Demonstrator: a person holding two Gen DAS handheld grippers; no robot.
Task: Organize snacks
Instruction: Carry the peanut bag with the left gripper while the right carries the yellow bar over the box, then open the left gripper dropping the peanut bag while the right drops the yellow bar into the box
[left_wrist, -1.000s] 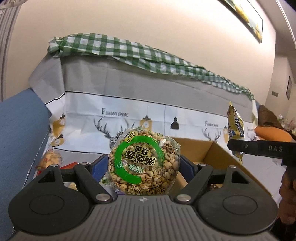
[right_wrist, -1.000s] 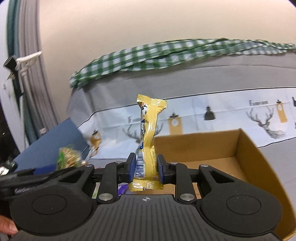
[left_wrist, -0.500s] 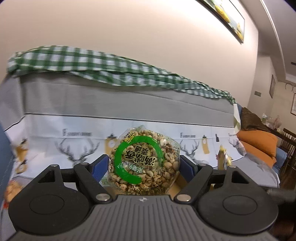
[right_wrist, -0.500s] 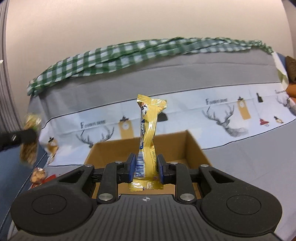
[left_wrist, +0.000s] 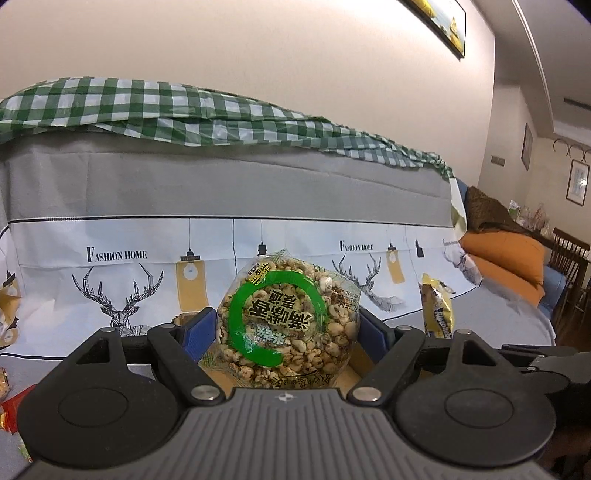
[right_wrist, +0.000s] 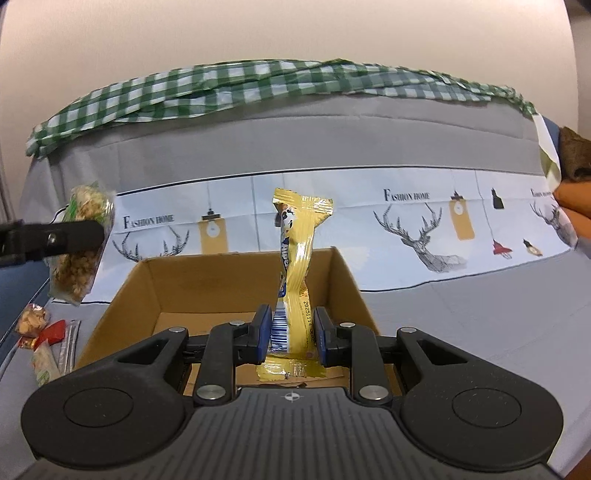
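Observation:
My left gripper (left_wrist: 284, 328) is shut on a round clear bag of puffed grains with a green ring label (left_wrist: 286, 323). My right gripper (right_wrist: 290, 328) is shut on a tall yellow wrapped snack bar (right_wrist: 297, 266), held upright over an open cardboard box (right_wrist: 236, 280) on the sofa seat. In the right wrist view the left gripper's finger and its grain bag (right_wrist: 79, 243) hang just left of the box. In the left wrist view the yellow bar (left_wrist: 436, 310) shows at the right; the box is mostly hidden behind the gripper.
Several loose snack packets (right_wrist: 44, 339) lie on the seat left of the box. The sofa back (right_wrist: 295, 147) has a grey deer-print cover and a green checked cloth (right_wrist: 258, 88). Orange cushions (left_wrist: 506, 258) lie far right.
Both grippers have swung toward the box with their snacks still held. The left gripper with the grain bag now sits closer to the box's left wall.

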